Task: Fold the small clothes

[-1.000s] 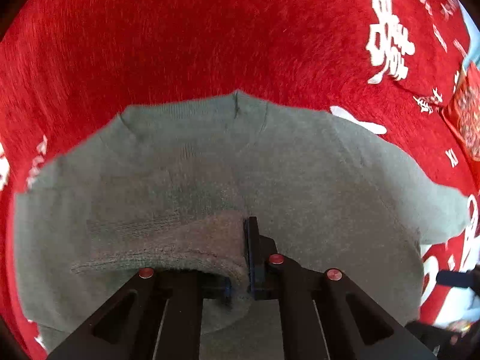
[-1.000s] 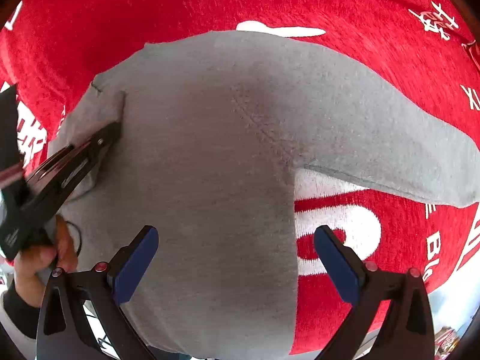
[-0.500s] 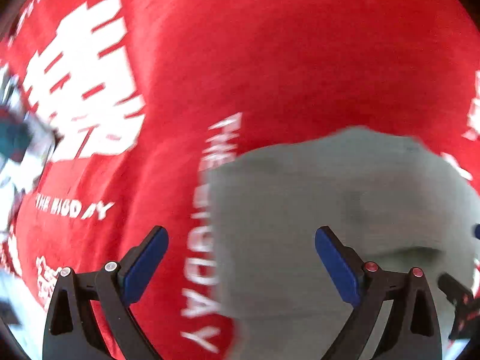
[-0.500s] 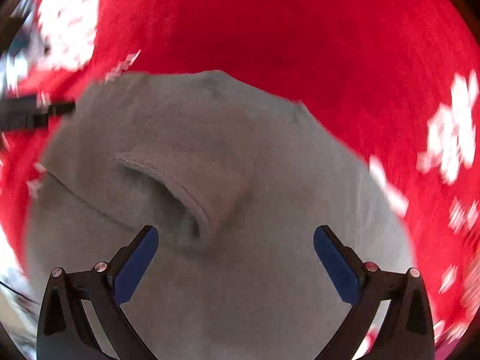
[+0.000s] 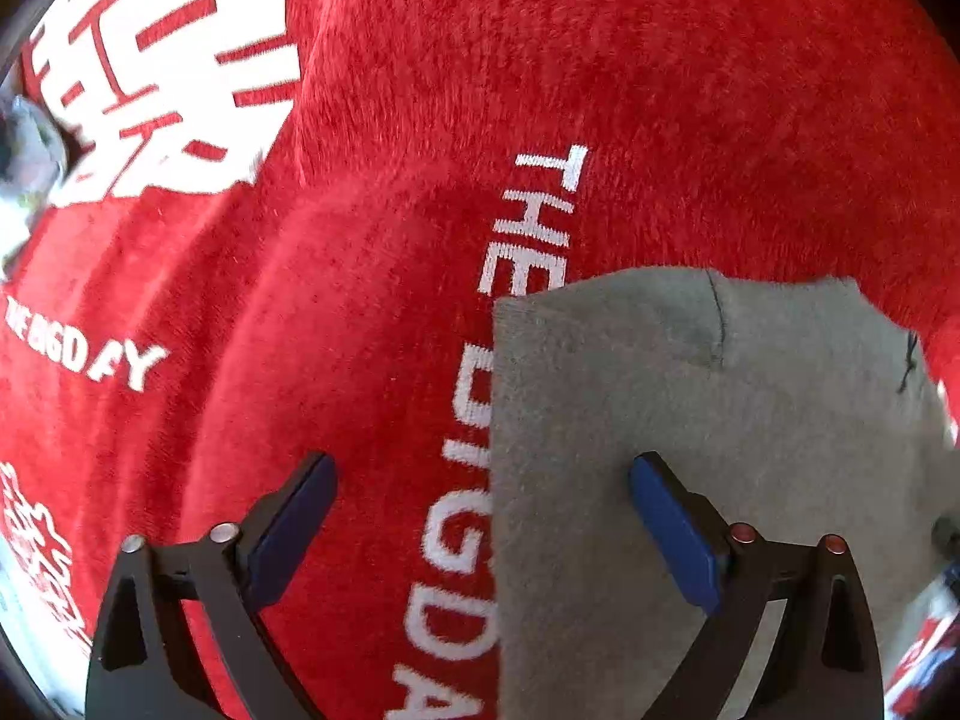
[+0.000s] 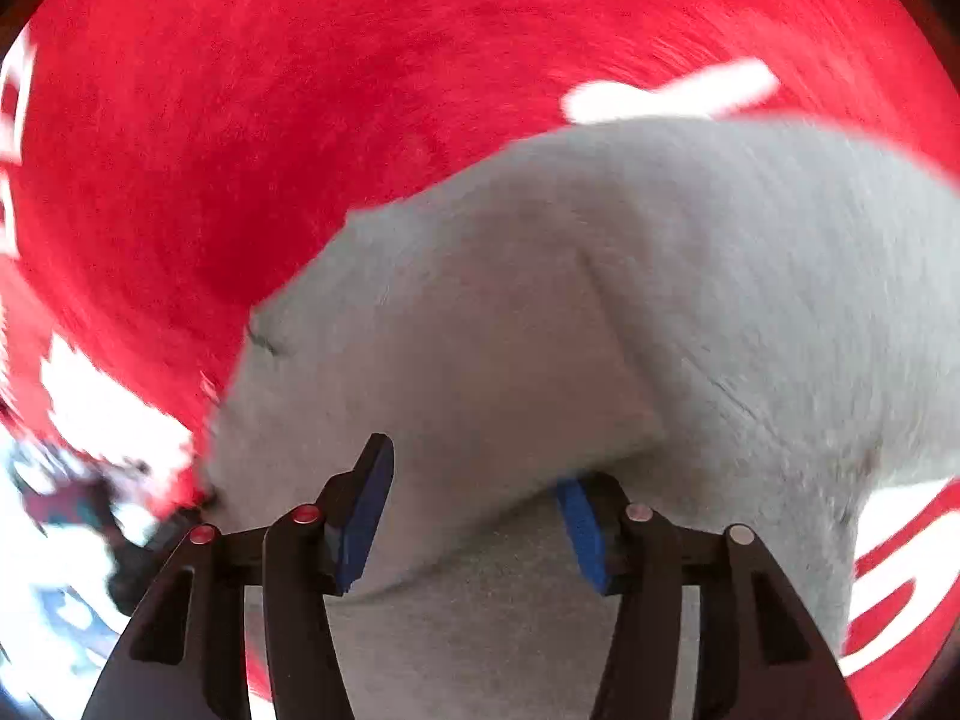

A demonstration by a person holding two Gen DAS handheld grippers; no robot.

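Note:
A small grey sweater (image 5: pixel 690 420) lies on a red blanket (image 5: pixel 360 300). In the left wrist view its straight folded left edge runs down between my fingers. My left gripper (image 5: pixel 480 510) is open and empty, straddling that edge just above the cloth. In the right wrist view the sweater (image 6: pixel 600 330) fills the lower right, with a folded layer lying over it. My right gripper (image 6: pixel 474 504) is open, its jaws part-way in, low over the sweater; the right fingertip is tucked under the lip of the folded layer. The view is blurred.
The red blanket (image 6: pixel 240 120) has white printed lettering (image 5: pixel 522 276) and covers the whole surface. Its edge, with blurred bright clutter beyond (image 6: pixel 60 540), shows at the lower left of the right wrist view.
My left gripper let go of the sweater's cuff, opened and swung left to the sweater's side edge. My right gripper moved over the sweater and its jaws have narrowed around a folded layer.

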